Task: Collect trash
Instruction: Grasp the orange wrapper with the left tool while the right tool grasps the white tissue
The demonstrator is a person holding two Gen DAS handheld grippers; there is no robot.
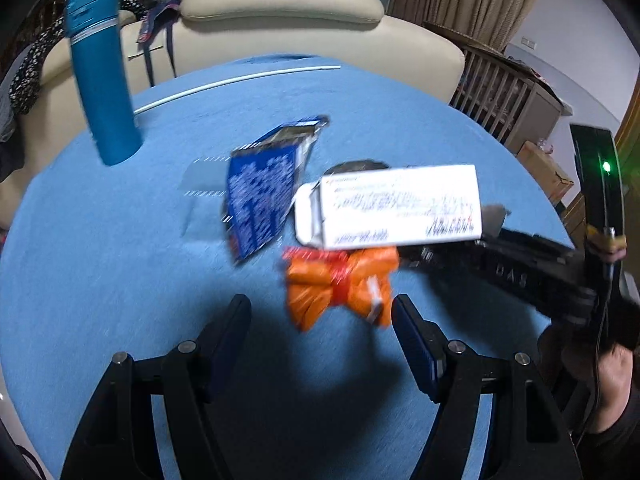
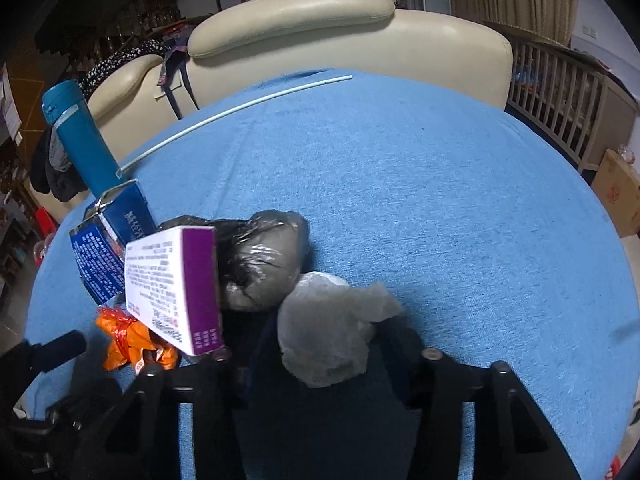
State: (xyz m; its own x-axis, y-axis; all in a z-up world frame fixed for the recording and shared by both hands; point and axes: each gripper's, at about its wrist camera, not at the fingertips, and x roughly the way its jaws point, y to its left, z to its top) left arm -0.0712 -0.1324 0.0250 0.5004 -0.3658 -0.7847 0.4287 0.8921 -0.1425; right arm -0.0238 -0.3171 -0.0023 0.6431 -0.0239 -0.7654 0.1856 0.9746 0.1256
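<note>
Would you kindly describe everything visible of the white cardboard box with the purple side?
The white cardboard box with the purple side is long and rectangular, printed with small text, one end flap open. It appears lifted off the blue tablecloth, tilted, above the orange crumpled wrapper, near the blue carton and grey plastic bag. Whether the right gripper is holding it is unclear.

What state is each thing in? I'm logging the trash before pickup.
Left gripper: jaws open, empty.
Right gripper: clear plastic wad between jaws; grip unclear.
Orange wrapper: crumpled.
White box: end flap open.
Blue carton: top open.
Teal bottle: upright, capped.
Black bag: bunched.
</note>
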